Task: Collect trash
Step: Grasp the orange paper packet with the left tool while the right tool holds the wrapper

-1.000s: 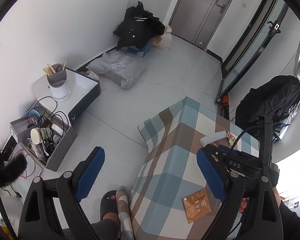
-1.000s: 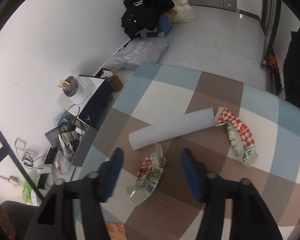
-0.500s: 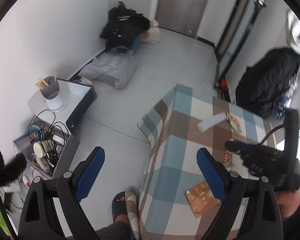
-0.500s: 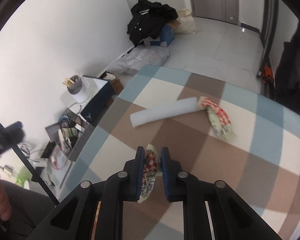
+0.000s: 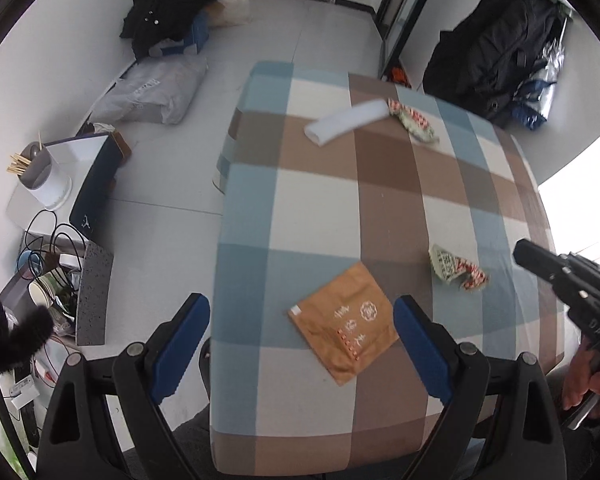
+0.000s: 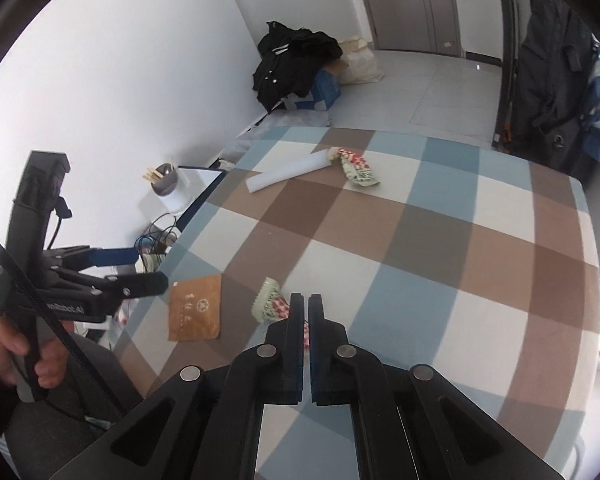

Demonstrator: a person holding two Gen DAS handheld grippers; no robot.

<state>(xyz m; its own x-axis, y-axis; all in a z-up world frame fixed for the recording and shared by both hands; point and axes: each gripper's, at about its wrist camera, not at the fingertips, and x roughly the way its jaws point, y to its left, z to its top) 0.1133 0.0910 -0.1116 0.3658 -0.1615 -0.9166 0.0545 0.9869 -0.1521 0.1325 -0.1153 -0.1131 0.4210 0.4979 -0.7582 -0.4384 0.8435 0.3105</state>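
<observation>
A brown paper packet [image 5: 344, 324] [image 6: 196, 308] lies flat on the checked tablecloth [image 5: 316, 216] near its front edge. My left gripper [image 5: 300, 340] [image 6: 150, 268] hovers over it, open, one blue pad on each side and not touching. Just right of the packet is a crumpled red, white and green wrapper [image 5: 456, 270] [image 6: 270, 300]. My right gripper [image 6: 306, 300] is shut on that wrapper's red end. At the far end of the table lie a white paper roll [image 5: 346, 120] [image 6: 288, 170] and a second wrapper [image 5: 414, 120] [image 6: 356, 168].
Left of the table, on the floor, stand a white-topped box [image 5: 88, 168] bearing a cup of sticks [image 5: 40, 172], a grey crate of cables and cups [image 5: 92, 280], a plastic sack [image 5: 152, 92] and black clothes [image 5: 168, 4]. A black bag [image 5: 496, 52] leans beyond the far right corner.
The right gripper closed on the wrapper beside the white roll and drew it to the near end, next to the packet. The left gripper, still open, swung over the table above the packet.
</observation>
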